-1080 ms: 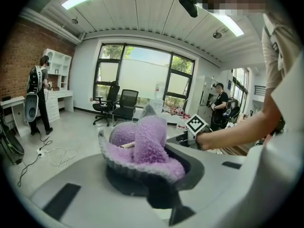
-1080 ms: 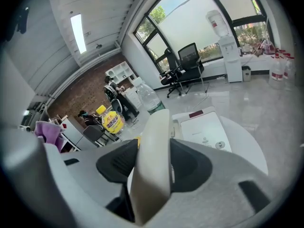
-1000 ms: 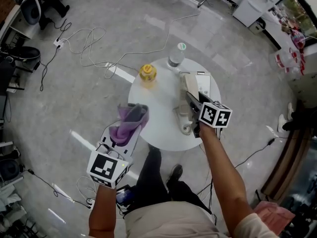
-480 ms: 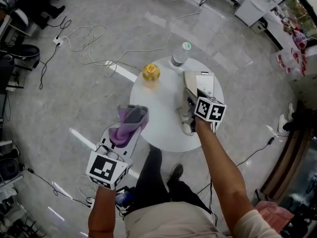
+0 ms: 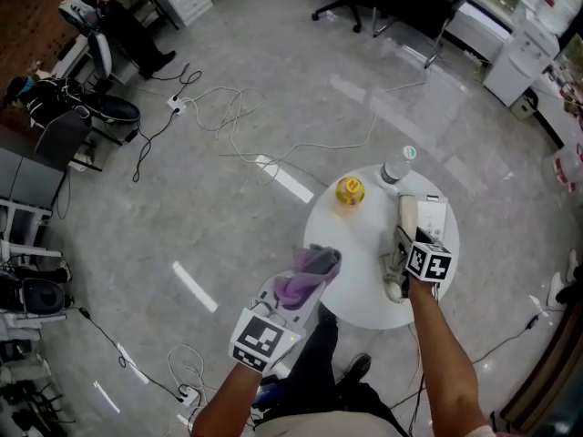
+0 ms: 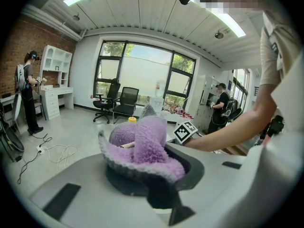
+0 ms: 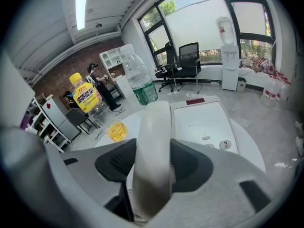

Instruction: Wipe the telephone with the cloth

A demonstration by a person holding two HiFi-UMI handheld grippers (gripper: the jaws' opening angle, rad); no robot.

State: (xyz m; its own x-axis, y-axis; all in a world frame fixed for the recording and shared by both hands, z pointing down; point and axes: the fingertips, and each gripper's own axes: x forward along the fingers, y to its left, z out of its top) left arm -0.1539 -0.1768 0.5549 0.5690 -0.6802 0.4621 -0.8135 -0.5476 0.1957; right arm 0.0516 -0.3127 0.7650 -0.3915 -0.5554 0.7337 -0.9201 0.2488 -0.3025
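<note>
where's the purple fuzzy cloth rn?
Head view, left of centre: the purple fuzzy cloth is clamped in the left gripper, at the left edge of the round white table.

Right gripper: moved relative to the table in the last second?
Yes. The right gripper has moved inward from the right edge of the table; jaws opening, handset between them.

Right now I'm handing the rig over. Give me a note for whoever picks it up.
The left gripper is shut on the purple cloth, near the table's left edge, not touching the telephone.
The right gripper has its jaws opening, with the handset between them, beside the telephone base.
Done: cloth in hand.
Left: all wiping of the handset and telephone base. Mind the yellow-capped bottle and water bottle at the far edge.
</note>
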